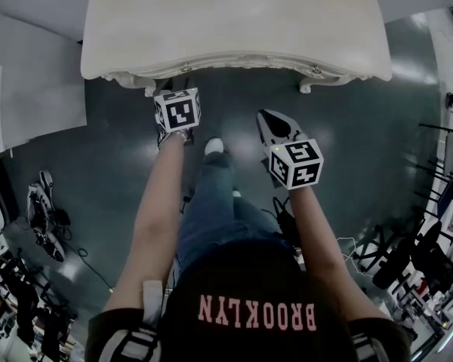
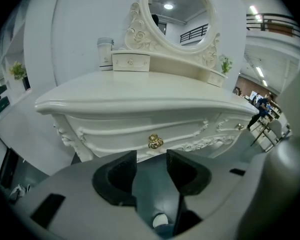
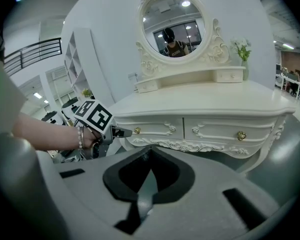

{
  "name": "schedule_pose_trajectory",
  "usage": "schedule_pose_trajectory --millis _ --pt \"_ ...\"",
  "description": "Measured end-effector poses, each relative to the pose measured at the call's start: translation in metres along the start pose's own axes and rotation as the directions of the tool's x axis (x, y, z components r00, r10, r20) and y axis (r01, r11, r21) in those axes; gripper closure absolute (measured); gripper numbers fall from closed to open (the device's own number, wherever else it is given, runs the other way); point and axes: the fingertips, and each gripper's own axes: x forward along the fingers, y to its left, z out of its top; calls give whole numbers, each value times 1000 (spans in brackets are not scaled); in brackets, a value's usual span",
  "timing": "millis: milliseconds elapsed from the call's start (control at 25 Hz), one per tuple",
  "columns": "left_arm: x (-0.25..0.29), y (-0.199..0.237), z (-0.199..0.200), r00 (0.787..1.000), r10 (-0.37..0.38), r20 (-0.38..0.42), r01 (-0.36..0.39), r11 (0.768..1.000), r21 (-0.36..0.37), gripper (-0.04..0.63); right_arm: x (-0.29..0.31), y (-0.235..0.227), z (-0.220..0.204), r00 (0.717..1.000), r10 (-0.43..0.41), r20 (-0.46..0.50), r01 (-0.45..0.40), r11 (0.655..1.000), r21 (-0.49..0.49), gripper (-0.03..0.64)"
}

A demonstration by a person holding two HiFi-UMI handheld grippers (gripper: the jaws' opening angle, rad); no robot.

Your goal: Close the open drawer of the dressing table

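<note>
Head view: the left gripper (image 1: pixel 175 104) and the right gripper (image 1: pixel 272 127) hover near the dressing table (image 1: pixel 234 29), touching nothing.

Left gripper view: its jaws are spread and empty, facing the drawer (image 2: pixel 140 134), which looks flush.

Right gripper view: its jaws are pressed together. Both drawer fronts look flush, so closing seems done.

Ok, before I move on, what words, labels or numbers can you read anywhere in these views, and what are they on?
"BROOKLYN": on the person's black shirt, upside down in the head view.
Too blurred to read: any label on the jar on the dressing table.
No letters, only black-and-white square patterns: left cube and right cube.
Nothing else is readable.
</note>
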Motion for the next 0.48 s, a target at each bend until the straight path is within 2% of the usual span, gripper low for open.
schedule_pose_trajectory --millis 160,200,240,280,480 --pt "-25 -8 -6 1000 -14 14 14 1000 -16 425 -19 -1 -3 999 -20 28 19 1000 12 621" --pt "-33 -11 -6 1000 -16 25 17 1000 -22 468 -23 -3 -5 999 -24 34 24 1000 15 621" --pt "-40 -13 -6 999 -13 42 14 1000 -25 540 -29 -3 -6 999 -29 39 28 999 18 621" --pt "-48 -15 -6 998 -10 61 12 1000 -25 577 -34 -3 -8 998 -33 45 32 999 21 621" --pt "-81 -26 -7 991 -33 128 34 999 0 589 -59 3 -14 996 -44 83 41 999 33 621"
